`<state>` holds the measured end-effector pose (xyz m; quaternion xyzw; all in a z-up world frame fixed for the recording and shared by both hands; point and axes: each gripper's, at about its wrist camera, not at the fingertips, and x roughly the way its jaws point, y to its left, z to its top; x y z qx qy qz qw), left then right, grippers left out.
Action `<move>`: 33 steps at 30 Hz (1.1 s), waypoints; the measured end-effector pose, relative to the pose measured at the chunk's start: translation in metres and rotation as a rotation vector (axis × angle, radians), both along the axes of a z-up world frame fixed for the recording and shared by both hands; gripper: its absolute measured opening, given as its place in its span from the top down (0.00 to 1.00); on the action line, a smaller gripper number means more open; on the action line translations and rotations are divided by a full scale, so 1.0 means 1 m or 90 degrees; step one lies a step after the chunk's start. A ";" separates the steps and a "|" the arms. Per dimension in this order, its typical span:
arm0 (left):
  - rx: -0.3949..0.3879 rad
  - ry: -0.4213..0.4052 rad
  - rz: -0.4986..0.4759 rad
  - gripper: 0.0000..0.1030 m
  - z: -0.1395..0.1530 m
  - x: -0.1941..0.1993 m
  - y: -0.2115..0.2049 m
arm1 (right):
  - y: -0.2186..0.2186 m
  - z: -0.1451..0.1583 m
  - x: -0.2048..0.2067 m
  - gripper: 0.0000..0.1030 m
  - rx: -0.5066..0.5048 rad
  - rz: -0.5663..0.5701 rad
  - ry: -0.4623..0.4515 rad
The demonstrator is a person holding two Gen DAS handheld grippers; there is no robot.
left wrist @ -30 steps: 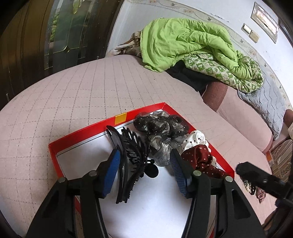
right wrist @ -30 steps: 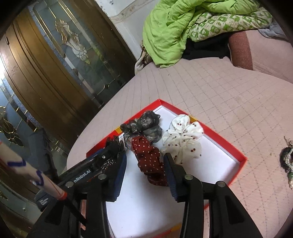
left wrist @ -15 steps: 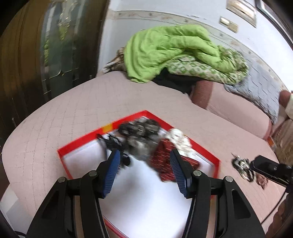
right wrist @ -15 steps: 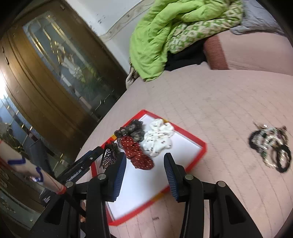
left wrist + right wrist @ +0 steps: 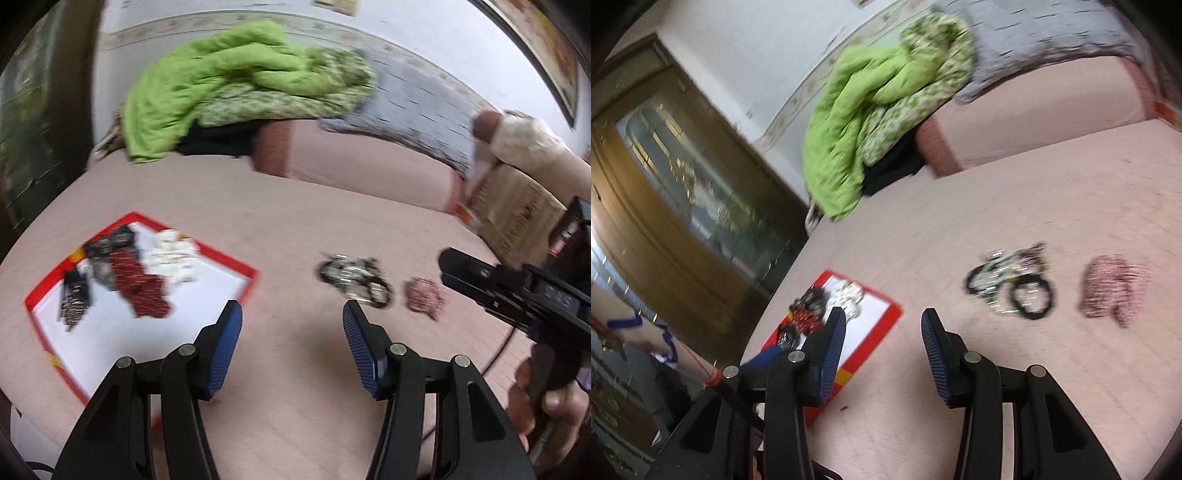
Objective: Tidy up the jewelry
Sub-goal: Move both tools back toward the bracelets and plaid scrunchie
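A red-rimmed tray [image 5: 236, 266] [image 5: 890, 314] with a white floor lies on the pink bed cover. In it are a dark red dotted scrunchie [image 5: 140, 284], a white scrunchie [image 5: 170, 256], a grey-black scrunchie [image 5: 107, 245] and a black claw clip [image 5: 74, 299]. To the right on the cover lies a tangle of bead bracelets and black hair ties [image 5: 354, 277] [image 5: 1012, 284], and beside it a pink scrunchie [image 5: 424, 297] [image 5: 1113, 288]. My left gripper [image 5: 291, 319] is open and empty over bare cover between tray and tangle. My right gripper [image 5: 882, 321] is open and empty too; a hand [image 5: 543, 398] holds it at the right.
A green quilt [image 5: 229, 77] [image 5: 871, 122] and a grey pillow [image 5: 417, 99] are heaped at the bed's far side against the wall. A brown door with glass panes [image 5: 683, 206] stands to the left. A cardboard box [image 5: 517, 210] sits off the bed's right side.
Both grippers have swung right and risen, away from the tray. The tray has slid to the left of both views; the bracelet tangle and pink scrunchie have come into view. The jaws' gaps are unchanged.
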<state>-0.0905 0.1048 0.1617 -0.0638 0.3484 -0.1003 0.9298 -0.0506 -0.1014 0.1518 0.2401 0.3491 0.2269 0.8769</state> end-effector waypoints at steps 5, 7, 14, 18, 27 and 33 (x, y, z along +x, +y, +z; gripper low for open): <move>0.003 -0.004 -0.075 0.46 0.019 -0.015 -0.055 | -0.053 0.007 -0.016 0.55 0.007 -0.058 -0.009; 0.010 -0.011 -0.104 0.46 0.028 -0.021 -0.076 | -0.075 0.010 -0.022 0.55 0.008 -0.082 -0.011; 0.016 -0.013 -0.200 0.35 0.037 -0.022 -0.133 | -0.135 0.015 -0.036 0.53 0.010 -0.166 -0.018; 0.026 0.028 -0.180 0.35 0.009 0.001 -0.129 | -0.143 -0.003 -0.030 0.53 0.008 -0.169 0.009; 0.032 0.116 -0.072 0.35 -0.057 0.071 -0.075 | -0.117 -0.047 0.012 0.53 -0.003 -0.128 0.084; 0.028 0.130 -0.052 0.35 -0.077 0.116 -0.073 | -0.100 -0.068 0.043 0.57 -0.015 -0.097 0.126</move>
